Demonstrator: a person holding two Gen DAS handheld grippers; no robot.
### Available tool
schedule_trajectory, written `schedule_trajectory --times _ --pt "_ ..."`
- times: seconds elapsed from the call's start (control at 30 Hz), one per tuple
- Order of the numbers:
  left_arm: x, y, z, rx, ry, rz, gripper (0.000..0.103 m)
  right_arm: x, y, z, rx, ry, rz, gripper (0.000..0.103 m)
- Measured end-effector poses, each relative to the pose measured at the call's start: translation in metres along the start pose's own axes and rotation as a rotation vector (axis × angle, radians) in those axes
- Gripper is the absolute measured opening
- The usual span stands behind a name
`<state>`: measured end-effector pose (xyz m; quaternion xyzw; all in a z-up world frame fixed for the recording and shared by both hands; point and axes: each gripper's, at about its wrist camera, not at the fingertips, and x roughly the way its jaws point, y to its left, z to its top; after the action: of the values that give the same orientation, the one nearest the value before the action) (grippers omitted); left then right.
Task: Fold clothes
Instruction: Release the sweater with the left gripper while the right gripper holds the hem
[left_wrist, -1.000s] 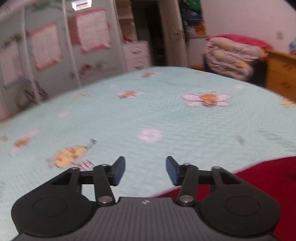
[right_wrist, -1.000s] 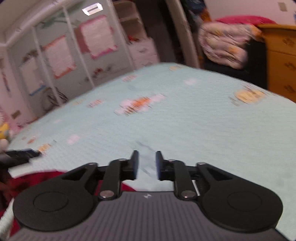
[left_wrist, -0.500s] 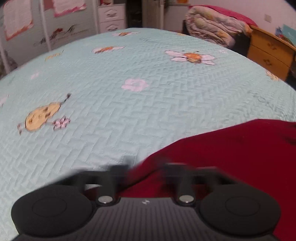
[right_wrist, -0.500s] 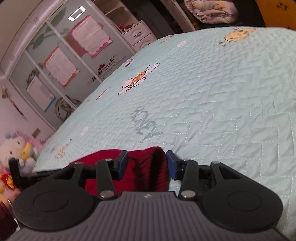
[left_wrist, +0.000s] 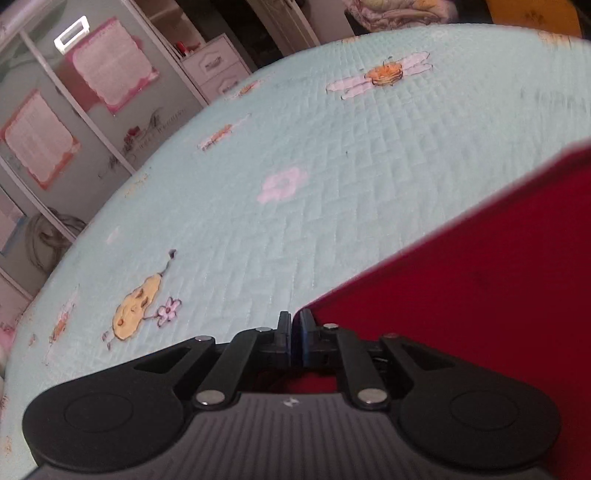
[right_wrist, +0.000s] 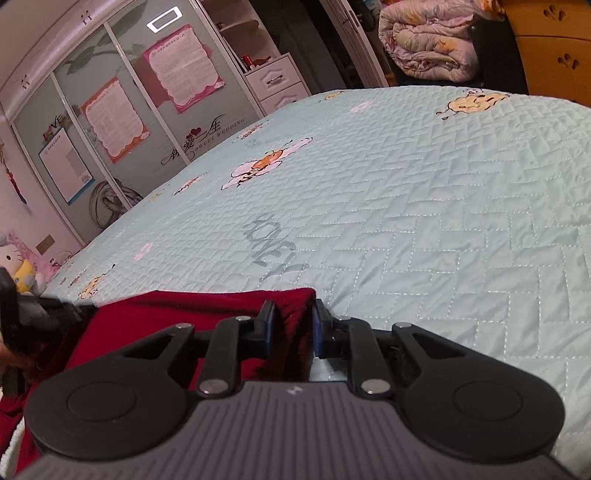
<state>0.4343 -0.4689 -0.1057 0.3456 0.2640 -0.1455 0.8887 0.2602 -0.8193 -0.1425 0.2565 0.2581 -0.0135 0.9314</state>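
Both grippers, left (left_wrist: 291, 338) and right (right_wrist: 291, 330), pinch corners of a red sweater (right_wrist: 155, 325) lifted over the bed (right_wrist: 424, 229); the knit could slip from the fingers if tugged unevenly

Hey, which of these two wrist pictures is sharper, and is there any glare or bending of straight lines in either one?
Right wrist view: sharper, quilt stitching on the pale blue quilted bedspread crisp; a bright lamp reflection on the glossy wardrobe door; its frame bows from the fisheye. Left wrist view: softer, the dark red knitted garment edge and the bedspread's flower prints smeared.
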Motion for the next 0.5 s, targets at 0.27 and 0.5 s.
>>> schedule_trajectory --times 0.27,0.5 --pt "-0.059 0.080 0.001 -0.347 -0.103 0.087 0.066 -0.001 -0.008 0.001 0.052 0.004 0.022 0.018" --pt "-0.159 0.108 -0.063 -0.570 -0.096 -0.156 0.066 -0.044 -0.026 0.005 0.238 -0.029 0.041 0.026"
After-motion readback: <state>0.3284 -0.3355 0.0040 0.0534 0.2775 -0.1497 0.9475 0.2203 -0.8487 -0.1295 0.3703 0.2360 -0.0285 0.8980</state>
